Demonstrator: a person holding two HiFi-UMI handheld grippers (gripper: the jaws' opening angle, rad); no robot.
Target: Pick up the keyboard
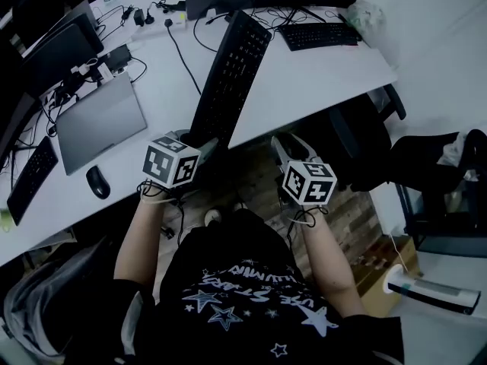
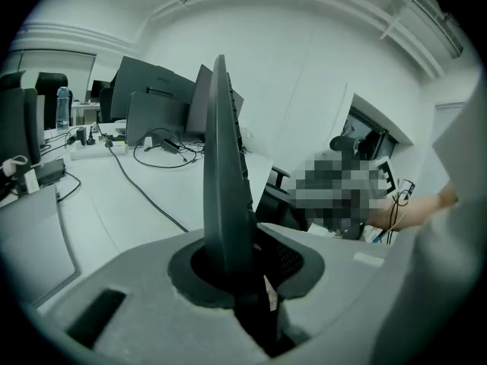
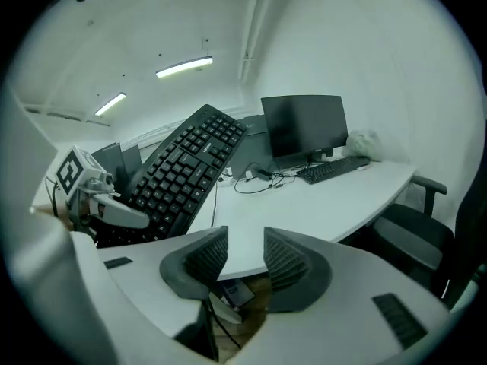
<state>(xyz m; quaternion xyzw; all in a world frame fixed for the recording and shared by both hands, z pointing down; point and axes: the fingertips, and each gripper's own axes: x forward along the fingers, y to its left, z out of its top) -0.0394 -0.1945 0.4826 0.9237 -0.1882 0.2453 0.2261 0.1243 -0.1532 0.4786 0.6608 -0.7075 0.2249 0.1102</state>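
Lying near keyboard [image 1: 228,82]: laptop [image 1: 103,124], mouse [image 1: 97,182].

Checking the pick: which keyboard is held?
The middle keyboard, clamped and tilted up in the left gripper; the far keyboard and the left-edge keyboard lie flat.

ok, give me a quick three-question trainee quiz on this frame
1. Pick one: what is the left gripper holding? A monitor; B keyboard; C nothing.
2. True or false: the right gripper is clamped on the keyboard too.
3. Fill in: the mouse lies on the desk just off a corner of the closed ____.

Key: 1 B. 2 False, its jaws are apart with nothing between them. 3 laptop.
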